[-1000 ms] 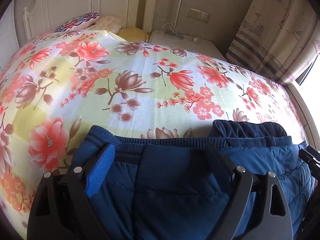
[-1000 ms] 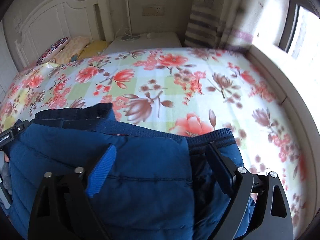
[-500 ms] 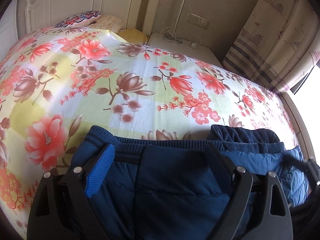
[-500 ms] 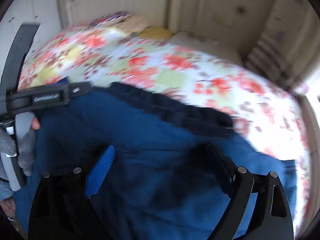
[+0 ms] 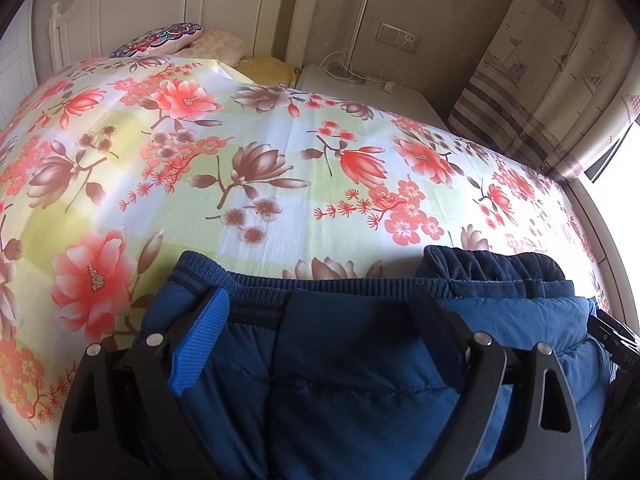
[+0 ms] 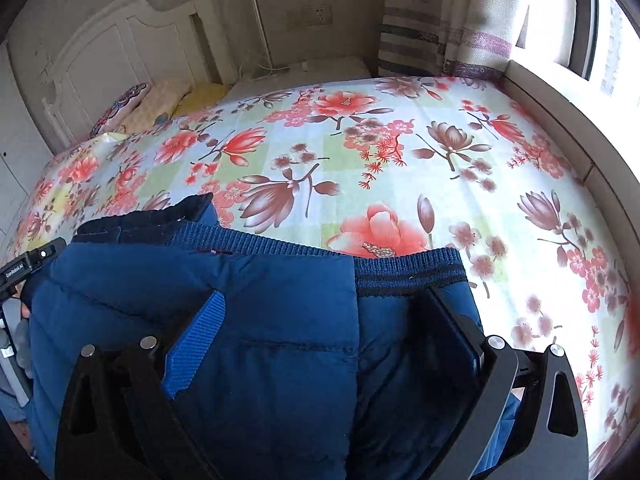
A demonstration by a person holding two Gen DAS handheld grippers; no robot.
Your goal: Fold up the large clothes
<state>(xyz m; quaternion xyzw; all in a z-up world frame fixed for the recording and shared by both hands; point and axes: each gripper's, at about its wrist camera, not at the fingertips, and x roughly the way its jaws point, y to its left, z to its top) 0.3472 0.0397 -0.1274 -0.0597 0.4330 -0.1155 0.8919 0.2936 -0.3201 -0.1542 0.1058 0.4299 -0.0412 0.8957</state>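
A dark blue padded jacket (image 5: 360, 360) lies folded at the near edge of the bed, its ribbed hem (image 5: 340, 286) facing the headboard. My left gripper (image 5: 320, 304) stands open just over it, fingers wide apart and jacket cloth between them. In the right wrist view the same jacket (image 6: 260, 320) fills the foreground. My right gripper (image 6: 324, 300) is over it near the hem (image 6: 408, 270); its jaws are opening, with cloth lying between them and the pads off it. The left gripper's body (image 6: 28, 264) shows at the left edge, held by a gloved hand (image 6: 16, 340).
A floral sheet (image 5: 240, 160) covers the bed beyond the jacket. Pillows (image 5: 160, 38) lie by the white headboard, with a nightstand (image 5: 360, 88) carrying a lamp base and cables. A curtain (image 5: 560, 80) and a window ledge (image 6: 560, 112) border the right side.
The right gripper swung left over the jacket, then came back to near where it was, and its jaws now stand wider. The left gripper has stayed put.
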